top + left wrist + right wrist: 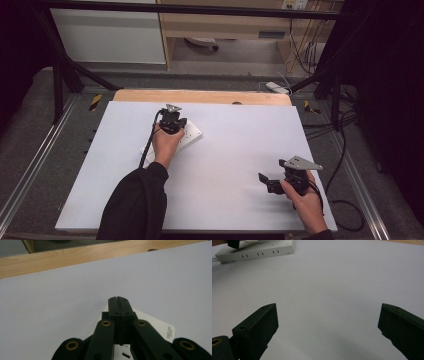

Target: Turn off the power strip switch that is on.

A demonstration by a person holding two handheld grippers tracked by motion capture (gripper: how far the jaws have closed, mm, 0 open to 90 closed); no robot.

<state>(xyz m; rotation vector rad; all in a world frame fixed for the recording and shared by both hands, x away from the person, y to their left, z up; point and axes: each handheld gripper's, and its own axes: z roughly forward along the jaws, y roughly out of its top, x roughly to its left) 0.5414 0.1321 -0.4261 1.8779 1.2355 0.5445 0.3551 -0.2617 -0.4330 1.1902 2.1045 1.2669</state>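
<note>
Left gripper (pixel 117 298): jaws pressed together, tips down over the power strip.
Right gripper (pixel 327 322): jaws wide apart, nothing between them, near the table's right front corner.
Power strip (pixel 190 135): white, flat on the table (pixel 240 150), nearer its back edge, left of the middle.

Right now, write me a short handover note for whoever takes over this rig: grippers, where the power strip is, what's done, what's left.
Left gripper: jaws shut with nothing between them, tips down over the white power strip; whether they press on it I cannot tell.
Right gripper: jaws wide open, holding nothing, low over the bare white table at its near right.
Power strip: flat on the table, left of centre toward the far edge, under the left gripper.
Done: nothing I can confirm; no plug in sight.
Left: probably the work on the strip itself.
</note>
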